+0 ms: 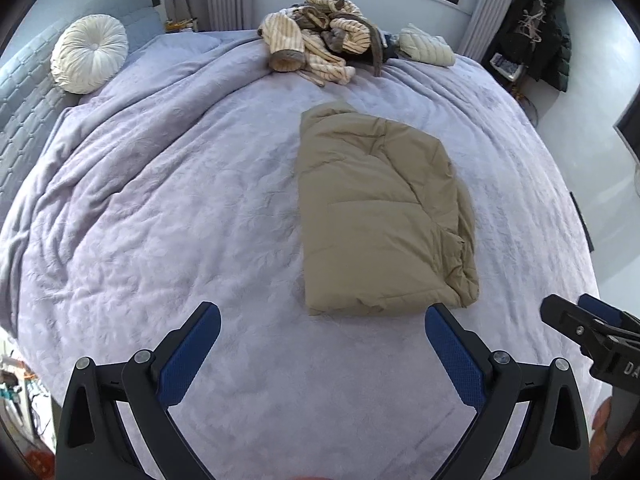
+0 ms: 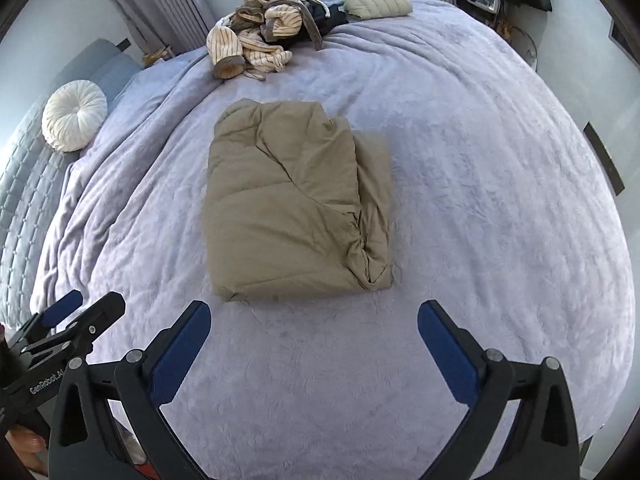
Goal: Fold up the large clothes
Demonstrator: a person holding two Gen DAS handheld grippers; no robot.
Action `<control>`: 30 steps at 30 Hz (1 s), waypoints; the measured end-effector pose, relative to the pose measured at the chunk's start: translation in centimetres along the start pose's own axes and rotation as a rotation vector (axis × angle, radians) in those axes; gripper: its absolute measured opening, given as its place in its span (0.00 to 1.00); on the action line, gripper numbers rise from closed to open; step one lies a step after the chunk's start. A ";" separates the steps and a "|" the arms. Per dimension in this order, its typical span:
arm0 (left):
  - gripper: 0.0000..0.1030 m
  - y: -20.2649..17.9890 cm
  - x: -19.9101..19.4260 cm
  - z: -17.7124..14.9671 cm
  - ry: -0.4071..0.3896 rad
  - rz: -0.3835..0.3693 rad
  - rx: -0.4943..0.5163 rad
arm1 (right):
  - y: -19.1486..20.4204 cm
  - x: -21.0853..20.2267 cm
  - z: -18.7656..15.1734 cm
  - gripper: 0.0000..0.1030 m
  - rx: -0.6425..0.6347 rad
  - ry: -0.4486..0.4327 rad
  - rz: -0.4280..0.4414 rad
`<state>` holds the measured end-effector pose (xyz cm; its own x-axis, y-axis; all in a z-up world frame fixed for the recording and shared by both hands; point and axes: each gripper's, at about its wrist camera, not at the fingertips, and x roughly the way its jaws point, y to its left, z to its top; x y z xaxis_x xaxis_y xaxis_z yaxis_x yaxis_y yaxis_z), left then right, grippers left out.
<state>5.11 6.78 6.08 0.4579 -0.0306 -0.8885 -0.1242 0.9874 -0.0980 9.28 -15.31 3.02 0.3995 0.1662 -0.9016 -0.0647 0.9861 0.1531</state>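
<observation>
A tan puffy jacket (image 1: pixel 376 216) lies folded into a rectangle in the middle of the lavender bed (image 1: pixel 160 208); it also shows in the right wrist view (image 2: pixel 292 208). My left gripper (image 1: pixel 322 324) is open and empty, hovering just short of the jacket's near edge. My right gripper (image 2: pixel 314 320) is open and empty, also just short of the near edge. Each gripper shows at the edge of the other's view: the right one (image 1: pixel 584 328) and the left one (image 2: pixel 84 312).
A heap of striped cream and brown clothes (image 1: pixel 316 36) and a folded pale quilted garment (image 1: pixel 426 46) lie at the far edge of the bed. A round white cushion (image 1: pixel 90 52) rests by the grey headboard (image 1: pixel 24 92). Dark coats (image 1: pixel 540 32) hang at the far right.
</observation>
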 end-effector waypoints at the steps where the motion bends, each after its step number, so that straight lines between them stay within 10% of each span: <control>1: 0.99 0.0 -0.3 0.0 -0.002 0.007 -0.005 | 0.1 -0.4 0.1 1.00 -0.005 -0.004 -0.011; 30: 0.99 -1.1 -1.0 -0.2 0.013 0.016 0.025 | 0.4 -1.7 -1.0 1.00 0.035 -0.026 -0.020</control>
<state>4.58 5.70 6.97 0.4446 -0.0165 -0.8956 -0.1095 0.9913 -0.0727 7.62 -15.17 4.20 0.4242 0.1460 -0.8937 -0.0244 0.9884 0.1498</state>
